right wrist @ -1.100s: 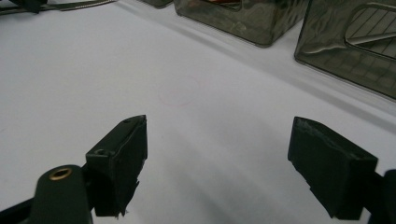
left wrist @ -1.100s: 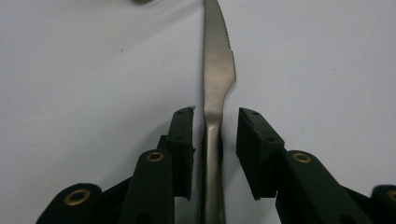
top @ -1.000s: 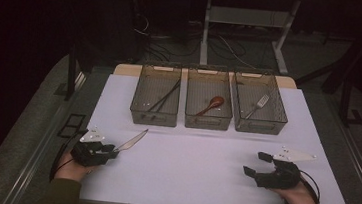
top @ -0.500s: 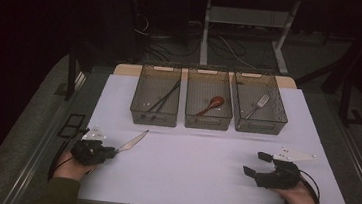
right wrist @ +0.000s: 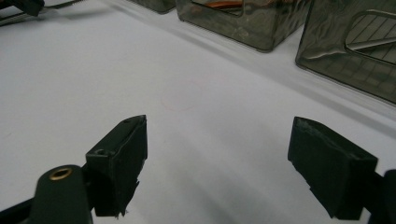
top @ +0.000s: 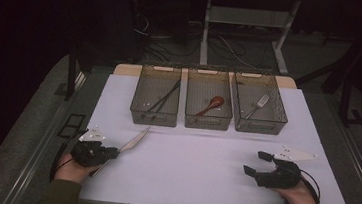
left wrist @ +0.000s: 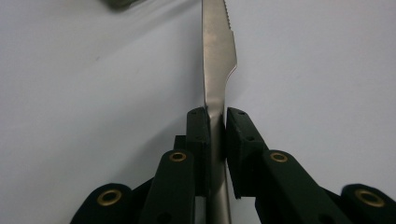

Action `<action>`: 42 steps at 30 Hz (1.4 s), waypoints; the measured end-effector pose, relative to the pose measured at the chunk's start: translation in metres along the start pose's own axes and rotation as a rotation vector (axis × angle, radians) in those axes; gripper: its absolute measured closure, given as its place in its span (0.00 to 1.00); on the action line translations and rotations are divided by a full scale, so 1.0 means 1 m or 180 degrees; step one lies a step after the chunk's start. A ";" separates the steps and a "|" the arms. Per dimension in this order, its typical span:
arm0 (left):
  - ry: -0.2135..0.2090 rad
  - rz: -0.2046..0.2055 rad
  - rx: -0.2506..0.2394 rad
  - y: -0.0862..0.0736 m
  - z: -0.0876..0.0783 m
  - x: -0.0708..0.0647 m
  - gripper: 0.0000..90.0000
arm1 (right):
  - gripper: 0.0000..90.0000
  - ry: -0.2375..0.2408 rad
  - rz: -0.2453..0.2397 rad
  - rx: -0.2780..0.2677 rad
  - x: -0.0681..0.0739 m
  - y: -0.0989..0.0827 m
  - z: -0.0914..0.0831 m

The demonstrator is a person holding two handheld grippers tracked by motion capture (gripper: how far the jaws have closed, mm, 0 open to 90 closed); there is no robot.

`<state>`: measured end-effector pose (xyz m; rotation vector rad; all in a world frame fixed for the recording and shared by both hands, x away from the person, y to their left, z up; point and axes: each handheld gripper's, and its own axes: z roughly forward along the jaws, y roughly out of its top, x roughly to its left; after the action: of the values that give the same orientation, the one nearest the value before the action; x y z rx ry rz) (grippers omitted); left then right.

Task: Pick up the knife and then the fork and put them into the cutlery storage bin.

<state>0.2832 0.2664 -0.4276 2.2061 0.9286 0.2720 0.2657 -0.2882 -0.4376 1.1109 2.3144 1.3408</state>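
Observation:
A steel table knife (top: 132,141) lies slanted over the white mat (top: 186,178) at the front left, blade toward the bins. My left gripper (top: 113,151) has just been closing and is now shut on the knife's handle. In the left gripper view the pads (left wrist: 198,126) press both sides of the knife (left wrist: 218,56), whose serrated blade points away. At the front right my right gripper (top: 255,163) rests open above the mat. Nothing lies between its fingers (right wrist: 119,154) in the right gripper view.
Three clear bins stand in a row at the back of the mat. The left bin (top: 153,120) holds dark chopsticks (top: 164,99), the middle bin (top: 207,124) a brown spoon (top: 212,104), the right bin (top: 261,127) a fork (top: 259,105). Dark floor surrounds the table.
The left gripper has shifted slightly to the left at the knife's handle. The knife has barely moved. The right gripper has stayed still.

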 end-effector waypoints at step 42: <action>-0.0645 0.0558 -0.0710 0.140 0.085 -0.136 0.89 | 0.45 0.0734 0.0166 -0.0406 0.039 0.087 0.027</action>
<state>0.2987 0.0589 -0.3824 2.0649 0.5675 0.2174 0.2966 -0.2181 -0.3746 1.0318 2.3280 1.6909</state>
